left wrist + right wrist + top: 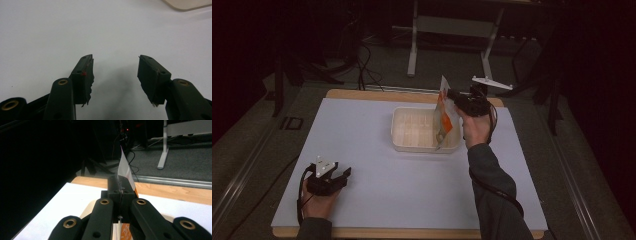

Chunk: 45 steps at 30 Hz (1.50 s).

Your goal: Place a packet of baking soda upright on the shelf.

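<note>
The white tray (412, 131) sits on the bench (377, 165), toward its far side and a little right of its middle. Directly over the tray's right end, the right gripper (451, 95) holds an orange-and-white packet (443, 117) by its upper part. The packet hangs nearly upright, its lower edge down inside the tray at the right end; whether it touches the tray floor cannot be told. In the right gripper view, the fingers (113, 185) are pressed tight together on the packet (125, 170), whose white top corner pokes up past them, with a strip of orange just beside the right finger. The person's right hand (475, 127) grips that tool just right of the tray.

The left gripper (343, 173) rests well apart from the tray, near the bench's front-left corner, held by the left hand (318, 202). In the left gripper view its fingers (83, 75) stand wide with only bare bench (50, 32) between them, and a corner of the tray (186, 3) shows at the top right.
</note>
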Each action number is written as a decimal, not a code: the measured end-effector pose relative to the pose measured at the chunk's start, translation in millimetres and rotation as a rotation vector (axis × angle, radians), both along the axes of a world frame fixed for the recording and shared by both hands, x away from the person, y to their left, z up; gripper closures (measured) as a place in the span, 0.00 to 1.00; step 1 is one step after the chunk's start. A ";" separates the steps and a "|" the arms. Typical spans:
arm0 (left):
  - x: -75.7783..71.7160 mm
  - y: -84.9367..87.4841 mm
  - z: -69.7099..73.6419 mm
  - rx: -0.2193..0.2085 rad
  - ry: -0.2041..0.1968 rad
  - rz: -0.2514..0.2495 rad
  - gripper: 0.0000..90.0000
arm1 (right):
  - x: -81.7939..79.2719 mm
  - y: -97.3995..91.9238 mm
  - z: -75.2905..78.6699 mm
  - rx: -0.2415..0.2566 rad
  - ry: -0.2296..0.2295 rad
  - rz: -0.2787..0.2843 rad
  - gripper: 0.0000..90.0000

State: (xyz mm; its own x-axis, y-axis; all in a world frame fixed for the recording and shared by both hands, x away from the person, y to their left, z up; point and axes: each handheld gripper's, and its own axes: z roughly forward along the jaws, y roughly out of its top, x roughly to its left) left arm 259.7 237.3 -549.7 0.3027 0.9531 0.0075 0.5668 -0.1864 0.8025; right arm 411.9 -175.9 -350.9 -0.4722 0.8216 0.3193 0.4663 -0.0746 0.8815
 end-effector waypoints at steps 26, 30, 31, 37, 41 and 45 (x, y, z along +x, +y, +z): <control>-0.3 0.2 0.4 0.001 -0.003 -0.001 0.51 | 5.7 11.6 -29.1 -0.002 -0.017 -0.041 1.00; -0.5 0.4 0.5 0.000 -0.003 0.000 0.51 | 5.9 12.9 -34.0 -0.005 -0.013 -0.054 1.00; -0.5 0.4 0.5 0.000 -0.003 -0.001 0.51 | 6.1 13.0 -35.4 0.000 -0.013 -0.056 1.00; -0.6 0.4 0.6 0.000 -0.004 0.000 0.51 | 5.8 13.1 -40.3 -0.004 -0.009 -0.072 1.00; -0.6 0.0 0.5 0.000 -0.003 -0.001 0.51 | 5.5 15.2 -46.8 -0.006 -0.009 -0.076 1.00; -0.5 -0.2 0.4 0.002 -0.002 -0.002 0.51 | 4.3 16.4 -47.7 -0.018 -0.014 -0.082 1.00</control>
State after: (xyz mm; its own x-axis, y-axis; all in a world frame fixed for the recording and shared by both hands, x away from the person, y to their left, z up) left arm 259.2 237.1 -549.3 0.3043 0.9525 0.0097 0.5652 -0.1887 0.8031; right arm 416.2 -159.5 -398.6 -0.4071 0.8635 0.2978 0.4470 -0.0960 0.8894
